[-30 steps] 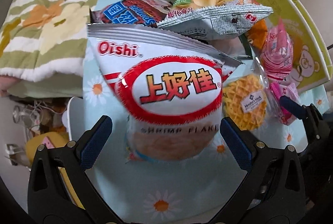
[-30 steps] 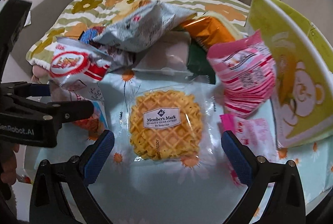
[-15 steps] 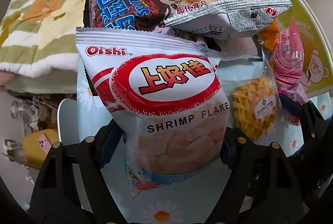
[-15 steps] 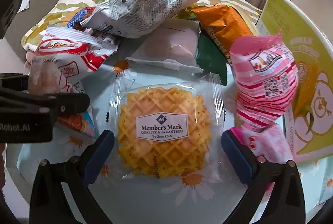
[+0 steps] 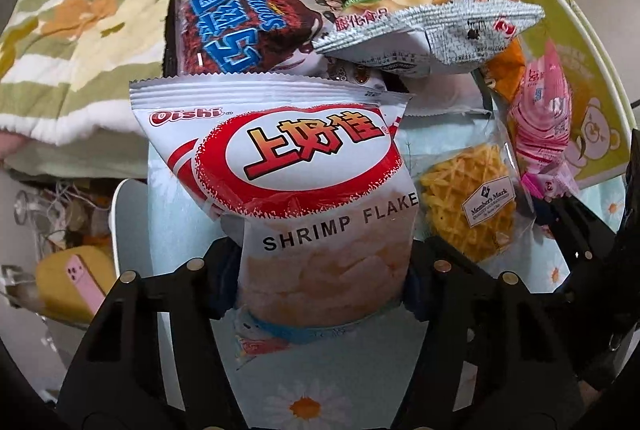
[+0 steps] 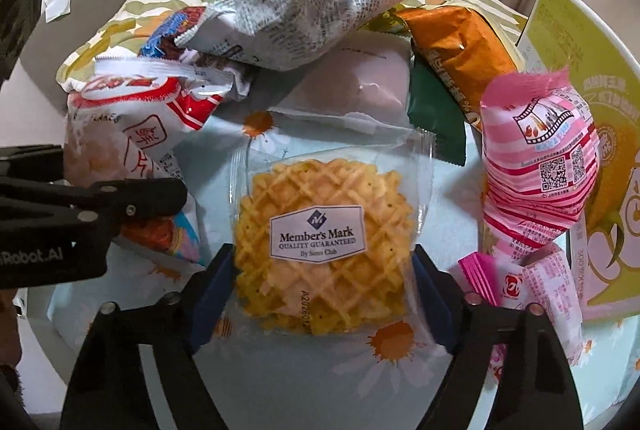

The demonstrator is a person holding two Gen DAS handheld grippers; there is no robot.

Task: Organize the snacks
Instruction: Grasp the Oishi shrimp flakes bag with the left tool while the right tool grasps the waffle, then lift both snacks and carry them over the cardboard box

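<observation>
l claw [image 5: 320, 286] gripping oishi "shrimp flake" bag [image 5: 304, 190], r claw [image 6: 322, 290] gripping "member's mark" waffle pkt [image 6: 324, 242]

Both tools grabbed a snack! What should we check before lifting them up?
1. Left tool squeezing the shrimp flakes bag: ok, gripped at its lower half.
2. Right tool squeezing the waffle pack: ok, pads at both sides.
3. Waffle uncrushed: cannot tell.
4. Nothing lying on the waffle pack: ok.
5. Shrimp bag free of the chip bag behind it: cannot tell, tops overlap.
6. Place to put them: cannot tell; a yellow-green box stands to the right.
</observation>
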